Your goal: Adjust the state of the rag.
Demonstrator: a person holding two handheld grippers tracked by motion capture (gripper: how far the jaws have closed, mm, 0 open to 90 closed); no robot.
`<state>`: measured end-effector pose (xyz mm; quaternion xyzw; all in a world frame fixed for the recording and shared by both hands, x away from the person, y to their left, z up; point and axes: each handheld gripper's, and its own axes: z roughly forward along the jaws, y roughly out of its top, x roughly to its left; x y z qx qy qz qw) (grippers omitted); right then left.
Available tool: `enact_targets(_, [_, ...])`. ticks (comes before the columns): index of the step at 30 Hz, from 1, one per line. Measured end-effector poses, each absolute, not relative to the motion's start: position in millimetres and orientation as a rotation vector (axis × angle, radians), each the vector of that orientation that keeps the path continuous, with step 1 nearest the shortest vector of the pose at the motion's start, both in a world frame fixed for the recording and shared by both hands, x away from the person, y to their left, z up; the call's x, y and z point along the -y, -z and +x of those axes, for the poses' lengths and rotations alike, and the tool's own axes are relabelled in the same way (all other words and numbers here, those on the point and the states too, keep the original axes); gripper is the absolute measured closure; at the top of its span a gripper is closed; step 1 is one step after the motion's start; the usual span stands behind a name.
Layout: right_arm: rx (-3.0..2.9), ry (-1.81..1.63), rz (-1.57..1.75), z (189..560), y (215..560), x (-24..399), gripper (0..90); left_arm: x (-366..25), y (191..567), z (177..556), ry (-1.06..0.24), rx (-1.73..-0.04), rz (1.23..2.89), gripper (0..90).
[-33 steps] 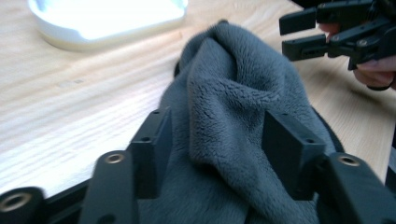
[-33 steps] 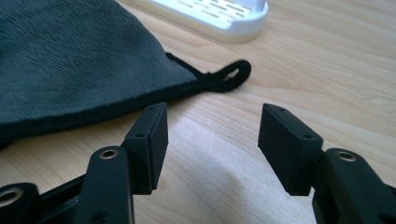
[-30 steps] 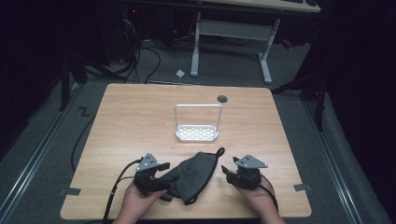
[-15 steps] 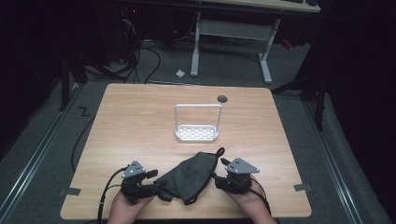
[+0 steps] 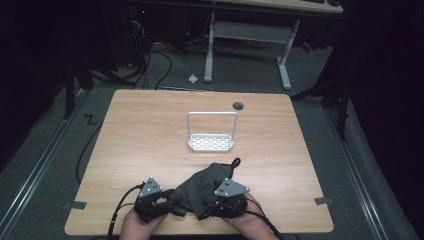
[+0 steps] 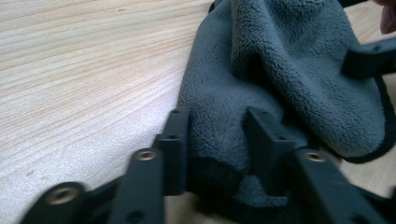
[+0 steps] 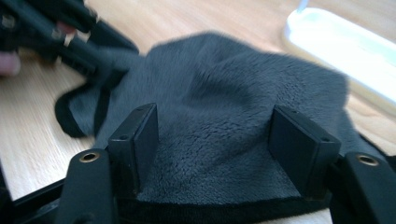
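Note:
A dark grey fleece cloth [image 5: 202,185] lies bunched near the table's front edge. My left gripper [image 5: 170,204] sits at its left end. In the left gripper view its jaws have just been closing, and a hump of cloth [image 6: 280,65] fills the gap in the gripper [image 6: 219,137], with both pads against it. My right gripper [image 5: 214,202] is at the cloth's right end. In the right gripper view its jaws [image 7: 217,137] stand wide apart, with the cloth [image 7: 224,93] lying loose between them.
A small white wire rack [image 5: 211,142] stands mid-table behind the cloth, and its base [image 7: 345,46] lies close ahead in the right gripper view. A dark round grommet [image 5: 238,105] sits near the far edge. Bare wood [image 5: 140,145] spreads to the left.
The right gripper has slid left toward the left one, which has sunk nearer the front edge. The cloth has bunched into a narrower, taller heap between them.

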<state>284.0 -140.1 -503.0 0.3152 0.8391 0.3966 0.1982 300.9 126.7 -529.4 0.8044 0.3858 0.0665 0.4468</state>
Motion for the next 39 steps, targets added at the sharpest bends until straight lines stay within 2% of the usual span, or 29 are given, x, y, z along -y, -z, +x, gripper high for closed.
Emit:
enact_targets(1, [-2.331, -1.094, 0.89, 285, 505, 140, 49.6, -127, 530, 302, -0.165, -0.955, 1.991, 70.5])
enact_targets(2, [-2.326, -1.092, 0.895, 285, 504, 140, 55.9, -127, 530, 303, -0.163, -0.953, 1.994, 71.7])
enact_targets(3, [-2.326, -1.092, 0.895, 285, 504, 140, 55.9, -127, 530, 303, -0.163, -0.953, 1.994, 73.1])
enact_targets(4, [-2.308, -1.075, 0.892, 285, 504, 142, 71.5, -126, 530, 302, -0.173, -0.947, 2.002, 74.4])
enact_targets(5, [-2.308, -1.075, 0.892, 285, 504, 142, 71.5, -126, 530, 302, -0.173, -0.947, 2.002, 75.1])
enact_targets(6, [-2.291, -1.079, 0.894, 284, 503, 143, 76.6, -126, 529, 303, -0.176, -0.946, 2.004, 75.1])
enact_targets(8, [-2.251, -1.099, 0.893, 283, 497, 150, 81.3, -128, 527, 304, -0.182, -0.951, 2.0, 76.5])
enact_targets(17, [-2.116, -1.094, 0.983, 291, 485, 193, 81.6, -149, 524, 316, -0.199, -1.015, 1.929, 77.5])
enact_targets(20, [-2.078, -1.053, 1.054, 301, 488, 218, 81.6, -153, 524, 322, -0.194, -1.03, 1.911, 77.5])
enact_targets(29, [-2.054, -0.965, 1.156, 317, 498, 245, 81.7, -153, 533, 347, -0.211, -1.058, 1.895, 76.7])
enact_targets(31, [-2.099, -0.896, 1.202, 325, 510, 247, 81.4, -153, 533, 347, -0.214, -1.067, 1.885, 72.5])
enact_targets(34, [-2.161, -0.834, 1.229, 330, 521, 246, 81.1, -153, 530, 344, -0.221, -1.079, 1.884, 59.7])
enact_targets(35, [-2.161, -0.834, 1.229, 330, 521, 246, 81.1, -153, 528, 342, -0.222, -1.08, 1.872, 59.7])
enact_targets(36, [-2.162, -0.835, 1.235, 331, 522, 246, 80.9, -154, 525, 339, -0.233, -1.074, 1.865, 53.3])
enact_targets(37, [-2.162, -0.835, 1.235, 331, 522, 246, 80.9, -155, 522, 336, -0.252, -1.069, 1.86, 53.3])
enact_targets(39, [-2.163, -0.836, 1.237, 331, 522, 246, 80.7, -156, 513, 327, -0.28, -1.04, 1.843, 47.8])
